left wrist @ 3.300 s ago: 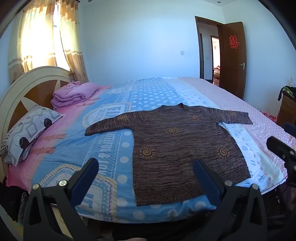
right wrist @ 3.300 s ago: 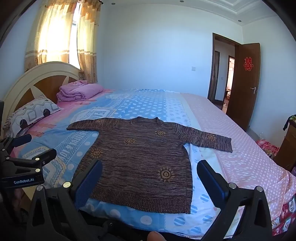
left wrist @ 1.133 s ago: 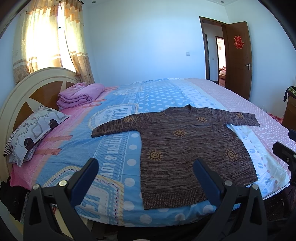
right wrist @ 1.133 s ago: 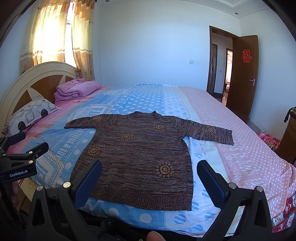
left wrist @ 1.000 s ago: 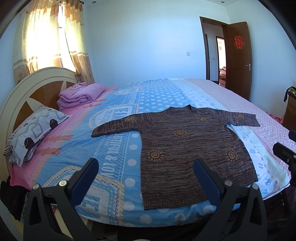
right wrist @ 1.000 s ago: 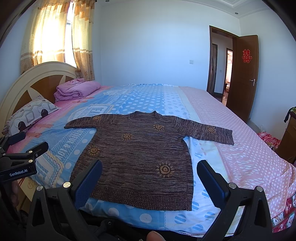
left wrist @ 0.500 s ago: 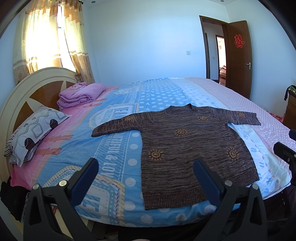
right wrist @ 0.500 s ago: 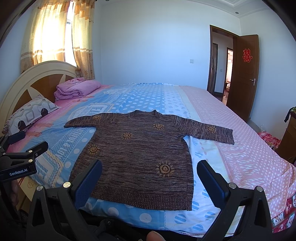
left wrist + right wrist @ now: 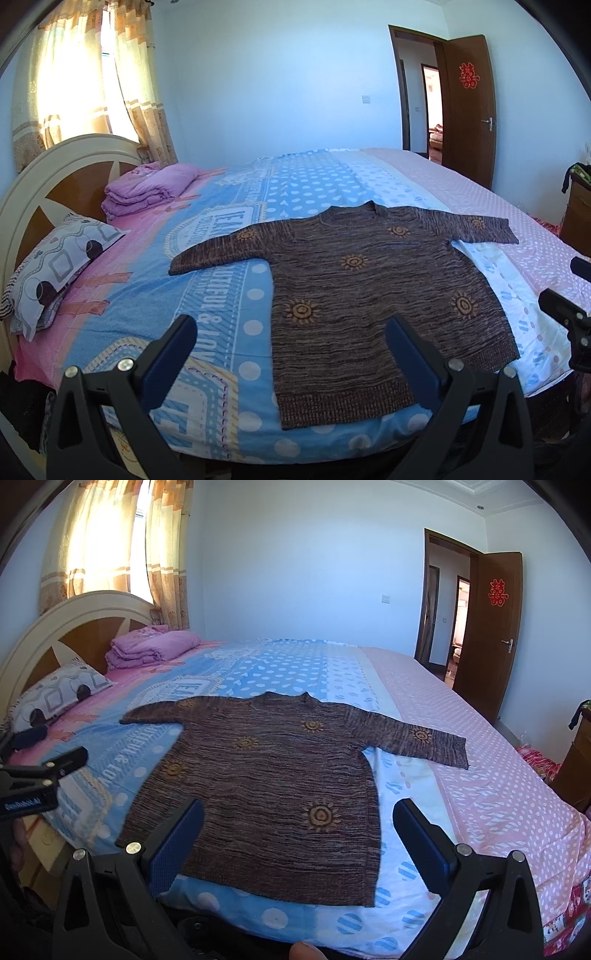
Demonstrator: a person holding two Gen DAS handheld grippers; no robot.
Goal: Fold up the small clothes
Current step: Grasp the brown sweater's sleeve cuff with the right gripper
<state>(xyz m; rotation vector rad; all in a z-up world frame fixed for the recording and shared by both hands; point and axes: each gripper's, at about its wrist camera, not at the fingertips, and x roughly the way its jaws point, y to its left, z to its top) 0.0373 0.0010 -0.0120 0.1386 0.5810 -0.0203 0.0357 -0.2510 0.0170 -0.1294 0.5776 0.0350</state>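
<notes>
Lying flat on the bed [image 9: 229,325], the sweater [image 9: 369,291] faces both tools, spread wide, apparently empty

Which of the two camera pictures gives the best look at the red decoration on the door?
The left wrist view: there the red decoration faces the camera nearly head-on. In the right wrist view it sits on the door seen at more of an angle, squeezed narrower.

Pale blue painted walls [image 9: 277,81] enclose the room. Sunlight glows through patterned cream-and-tan curtains [image 9: 92,85] over a window at the left, above a curved cream headboard with brown wooden panels [image 9: 62,177]. The wide bed carries a blue, pink and white dotted bedsheet [image 9: 480,775] — a dark brown wooden door [image 9: 491,638] stands open at the right, bearing a red paper ornament [image 9: 497,592].
</notes>
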